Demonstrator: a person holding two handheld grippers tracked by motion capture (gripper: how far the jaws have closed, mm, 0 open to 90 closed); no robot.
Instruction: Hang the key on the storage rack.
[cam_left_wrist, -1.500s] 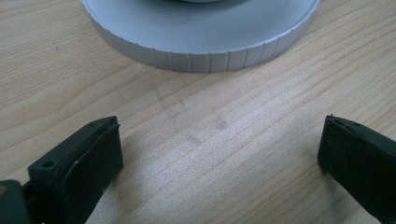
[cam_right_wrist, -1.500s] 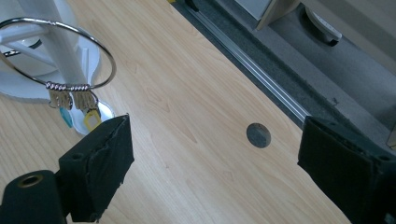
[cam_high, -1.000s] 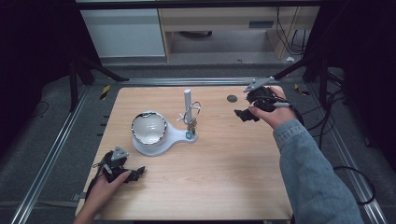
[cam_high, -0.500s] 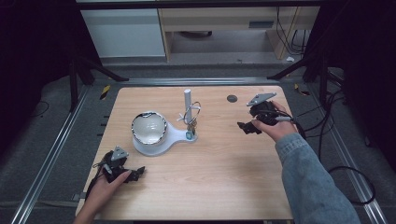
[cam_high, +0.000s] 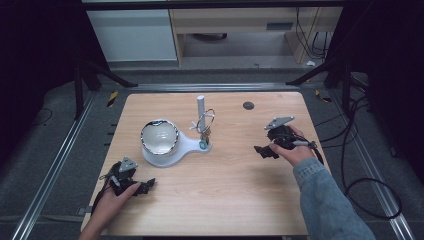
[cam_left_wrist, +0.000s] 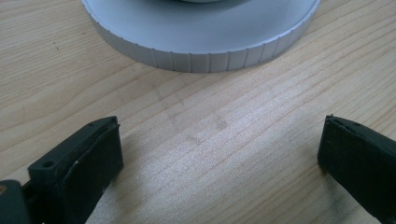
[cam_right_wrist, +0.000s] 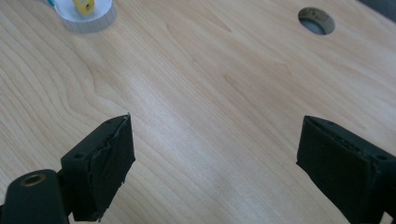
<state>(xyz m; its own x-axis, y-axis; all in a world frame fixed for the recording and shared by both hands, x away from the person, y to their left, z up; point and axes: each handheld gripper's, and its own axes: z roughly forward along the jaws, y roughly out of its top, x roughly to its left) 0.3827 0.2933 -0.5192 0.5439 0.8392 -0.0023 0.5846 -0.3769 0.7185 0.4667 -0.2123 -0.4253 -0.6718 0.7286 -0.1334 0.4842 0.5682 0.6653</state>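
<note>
A white stand (cam_high: 176, 150) sits left of the table's middle, with a shiny round bowl (cam_high: 159, 137) on its wide end and an upright white post (cam_high: 200, 106) carrying wire rings on its narrow end. My left gripper (cam_high: 144, 187) rests near the table's front left, open, jaws toward the stand; its own view has the stand's ribbed white rim (cam_left_wrist: 201, 44) just ahead and bare wood between the jaws. My right gripper (cam_high: 262, 151) hovers low over the right side of the table, open and empty, with the stand's narrow end (cam_right_wrist: 86, 14) far ahead.
A round cable hole (cam_high: 248, 105) lies in the wooden table (cam_high: 225, 200) near its far edge, also ahead of the right gripper (cam_right_wrist: 316, 20). Metal rails run along both sides of the table. Cables trail on the floor at the right.
My right hand has come down and toward the table's near side, from above the far right corner to low over the right side. The left hand has stayed put.
</note>
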